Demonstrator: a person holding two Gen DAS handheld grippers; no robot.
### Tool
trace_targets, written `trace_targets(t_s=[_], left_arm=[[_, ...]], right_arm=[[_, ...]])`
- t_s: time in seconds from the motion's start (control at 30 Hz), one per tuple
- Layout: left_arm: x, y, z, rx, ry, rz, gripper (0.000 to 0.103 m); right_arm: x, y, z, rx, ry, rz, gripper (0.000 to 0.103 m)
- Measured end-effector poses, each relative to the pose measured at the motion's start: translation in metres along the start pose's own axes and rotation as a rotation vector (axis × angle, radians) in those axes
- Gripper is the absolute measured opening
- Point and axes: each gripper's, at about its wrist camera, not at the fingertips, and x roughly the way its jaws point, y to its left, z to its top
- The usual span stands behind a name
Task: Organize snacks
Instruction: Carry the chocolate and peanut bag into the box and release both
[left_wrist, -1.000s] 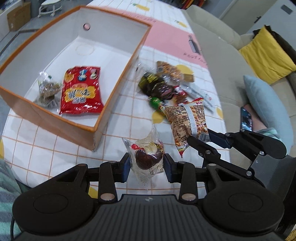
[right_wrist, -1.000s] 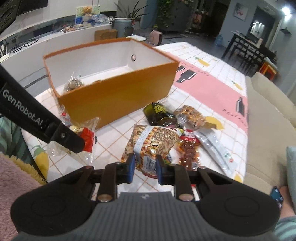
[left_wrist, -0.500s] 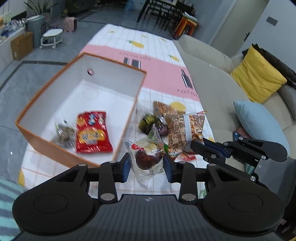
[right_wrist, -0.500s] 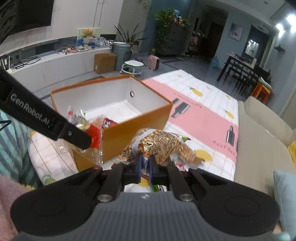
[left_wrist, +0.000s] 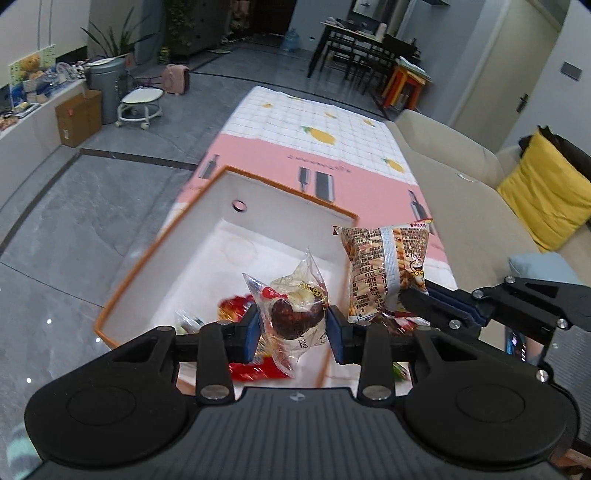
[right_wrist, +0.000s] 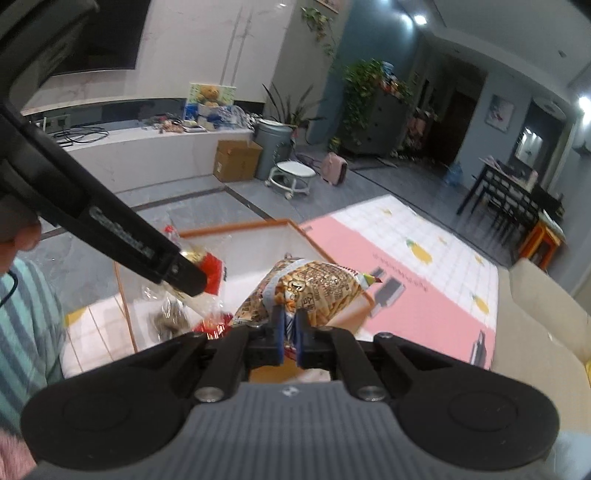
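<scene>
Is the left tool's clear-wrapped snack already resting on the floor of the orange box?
No, the clear-wrapped snack is clamped between the left tool's pads, held in the air above the orange box.

left tongs (left_wrist: 291, 338) – clamped, mid-width | right tongs (right_wrist: 290, 334) – pinched tight, just closed

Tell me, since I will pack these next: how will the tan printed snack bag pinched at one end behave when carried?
The snack bag looks puffed and probably light: it stands out from the right gripper without drooping. Its glossy film could slip. Pinched only at an end, it may swing over the orange box.
</scene>
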Motion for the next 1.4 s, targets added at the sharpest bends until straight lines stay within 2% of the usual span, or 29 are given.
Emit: trace_targets(t_s=[0.17,0.3,0.63,0.83,1.07,1.4], left_arm=[[0.015,0.017,0.014,-0.016,0.012,0.031,0.042],[0.035,0.03,0.018,-0.032,0.056,0.057,0.042],[0.096,0.053,0.012,-0.054,0.207,0.111,0.042],[0.12,0.058,0.004,-0.028,0.268,0.153,0.042],[0.134,0.051,0.003,0.023,0.285,0.171,0.042],[0.141,0.048,0.006,0.049,0.292,0.184,0.043]], right_arm=[[0.025,0.006,0.023,-0.041,-0.006,0.036,0.0],[0.053,0.012,0.032,-0.082,0.026,0.059,0.0],[0.122,0.03,0.022,-0.213,0.17,0.122,0.0],[0.156,0.037,0.012,-0.27,0.244,0.149,0.0],[0.178,0.042,-0.001,-0.283,0.312,0.166,0.0],[0.18,0.037,0.001,-0.273,0.317,0.151,0.003]])
